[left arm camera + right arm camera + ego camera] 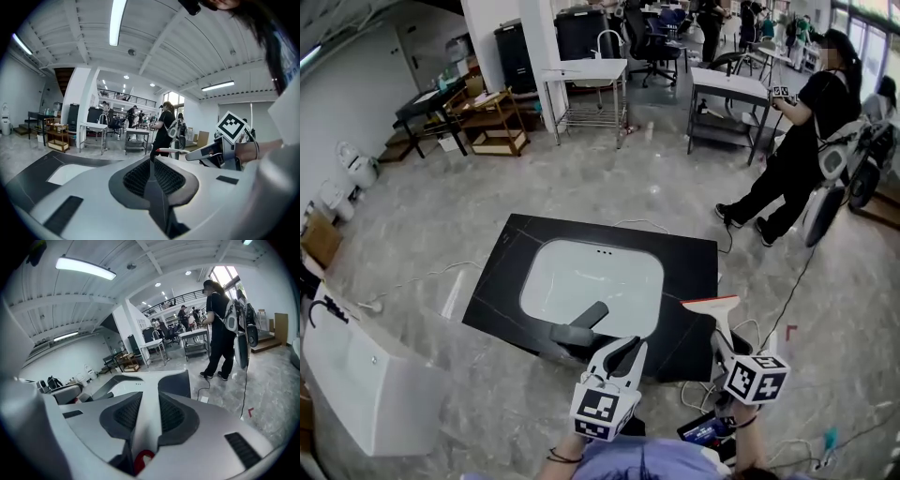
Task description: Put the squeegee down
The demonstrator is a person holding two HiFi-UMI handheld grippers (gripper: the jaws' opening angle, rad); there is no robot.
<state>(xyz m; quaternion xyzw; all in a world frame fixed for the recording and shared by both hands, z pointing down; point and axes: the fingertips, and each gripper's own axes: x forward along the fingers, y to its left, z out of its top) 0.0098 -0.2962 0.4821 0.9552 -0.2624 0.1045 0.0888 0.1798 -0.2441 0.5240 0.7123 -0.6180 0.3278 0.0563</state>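
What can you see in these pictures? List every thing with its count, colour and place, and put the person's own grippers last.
countertop: one, black, lying on the grey floor, centre
sink basin: one, white, set in the countertop
faucet: one, dark, at the countertop's near edge
squeegee: one, white with a red blade edge, above the countertop's near right corner
bystander: one, black clothes, standing at far right
tables: two, white-topped, beyond the countertop
cabinet: one, white, on the floor at near left
left gripper: one, white and grey, jaws together, empty, beside the faucet
right gripper: one, white and grey, jaws closed on the squeegee's handle
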